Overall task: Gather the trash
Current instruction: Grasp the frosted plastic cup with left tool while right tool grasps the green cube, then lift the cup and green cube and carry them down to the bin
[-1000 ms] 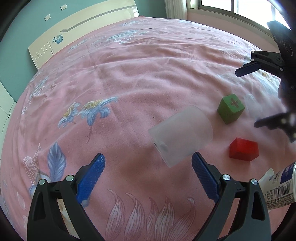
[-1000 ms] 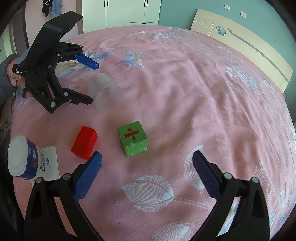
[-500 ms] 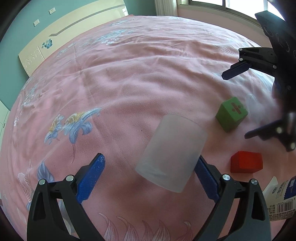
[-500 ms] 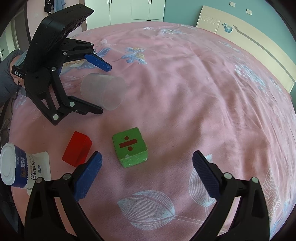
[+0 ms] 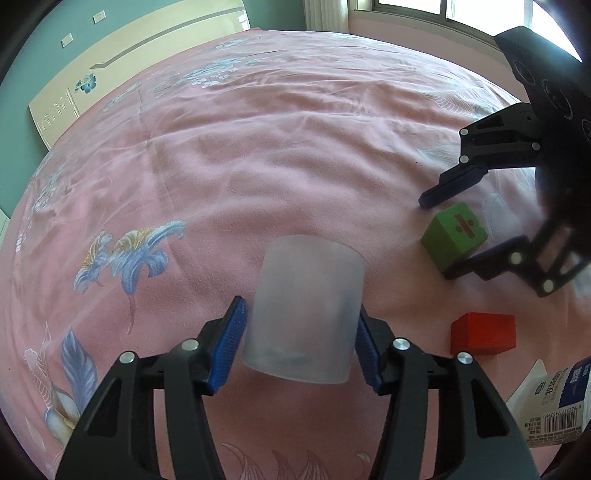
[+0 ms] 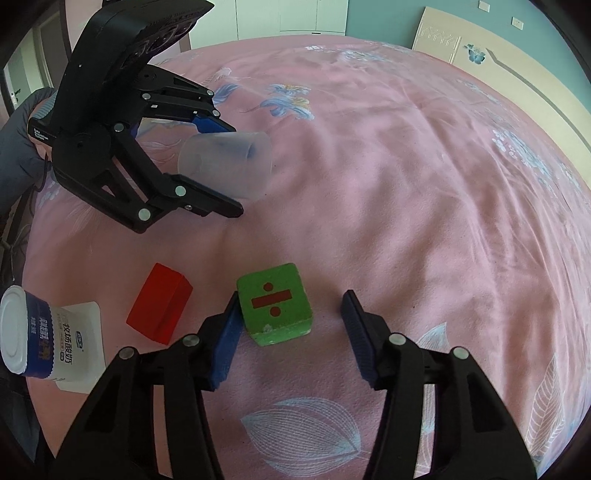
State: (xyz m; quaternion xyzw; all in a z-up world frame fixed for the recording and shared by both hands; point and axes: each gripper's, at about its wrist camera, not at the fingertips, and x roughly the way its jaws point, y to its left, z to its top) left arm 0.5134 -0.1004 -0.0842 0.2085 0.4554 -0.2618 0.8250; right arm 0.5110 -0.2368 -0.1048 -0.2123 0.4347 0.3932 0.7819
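Left wrist view: the left claw (image 5: 299, 343) is closing, pads pressing the frosted plastic cup (image 5: 304, 310) between them. The right claw (image 6: 291, 332) is closing around the green block (image 6: 275, 302), one pad touching.

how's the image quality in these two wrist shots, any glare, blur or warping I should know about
Left wrist view: window blown out at top right, strong fisheye bending of the bed, right gripper body smeared dark at the frame edge, frosted cup hazy. Right wrist view: even daylight, green block sharp, edges darkened and warped.
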